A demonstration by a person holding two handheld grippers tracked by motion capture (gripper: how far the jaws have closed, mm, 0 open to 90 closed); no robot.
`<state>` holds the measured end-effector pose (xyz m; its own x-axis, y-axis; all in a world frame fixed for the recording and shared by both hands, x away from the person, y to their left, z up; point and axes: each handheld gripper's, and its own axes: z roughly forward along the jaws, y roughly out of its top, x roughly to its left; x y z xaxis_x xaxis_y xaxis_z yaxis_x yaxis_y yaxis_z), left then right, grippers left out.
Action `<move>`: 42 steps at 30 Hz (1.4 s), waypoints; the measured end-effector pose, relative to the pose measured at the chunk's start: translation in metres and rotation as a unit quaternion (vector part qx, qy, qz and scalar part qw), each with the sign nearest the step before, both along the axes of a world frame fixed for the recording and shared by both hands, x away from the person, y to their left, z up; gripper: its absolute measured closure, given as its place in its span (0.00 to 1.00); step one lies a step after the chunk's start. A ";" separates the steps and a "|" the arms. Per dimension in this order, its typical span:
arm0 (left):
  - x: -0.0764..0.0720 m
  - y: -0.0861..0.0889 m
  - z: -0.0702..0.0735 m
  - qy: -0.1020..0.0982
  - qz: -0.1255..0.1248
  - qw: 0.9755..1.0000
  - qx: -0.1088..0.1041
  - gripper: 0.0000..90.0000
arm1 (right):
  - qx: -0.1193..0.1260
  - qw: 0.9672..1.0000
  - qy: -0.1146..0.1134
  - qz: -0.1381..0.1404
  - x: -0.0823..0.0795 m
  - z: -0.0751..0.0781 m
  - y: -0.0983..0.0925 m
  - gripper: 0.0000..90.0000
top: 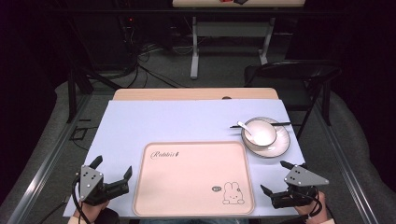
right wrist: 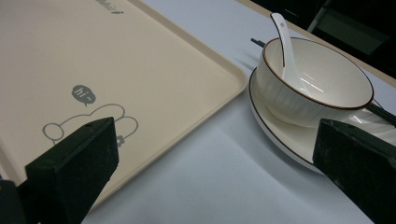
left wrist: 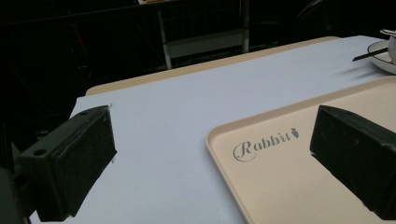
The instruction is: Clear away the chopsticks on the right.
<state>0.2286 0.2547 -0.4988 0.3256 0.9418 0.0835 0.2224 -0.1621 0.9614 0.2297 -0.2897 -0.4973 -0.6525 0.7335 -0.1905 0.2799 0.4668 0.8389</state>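
High view: a pale blue tabletop (top: 177,123) with a beige tray (top: 194,177) lying flat at its near middle, printed with the word "Rabbit" and a small rabbit drawing. To the tray's far right sits a white bowl (top: 259,132) on a white saucer (top: 280,144), just beside the tray but not touching it. A white spoon (top: 244,127) leans inside the bowl. A thin dark stick, possibly a chopstick (top: 282,124), lies across the saucer behind the bowl. The left gripper (top: 112,171) hovers at the tray's near left corner, jaws spread wide and holding nothing. The right gripper (top: 275,177) hovers at the tray's near right corner, below the saucer, jaws likewise wide apart and empty. A dark folding chair (top: 299,77) stands beyond the tabletop.
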 end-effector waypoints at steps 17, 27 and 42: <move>0.001 0.000 0.000 0.000 -0.001 1.000 0.001 0.00 | -0.063 0.994 0.060 0.059 0.013 0.010 0.002 0.00; 0.002 -0.001 0.000 0.001 -0.003 1.000 0.004 0.00 | -0.117 0.986 0.079 0.088 0.040 0.036 -0.001 0.00; 0.002 0.000 0.000 0.001 -0.003 1.000 -0.001 0.00 | -0.181 0.971 0.106 0.117 0.090 0.069 -0.007 0.00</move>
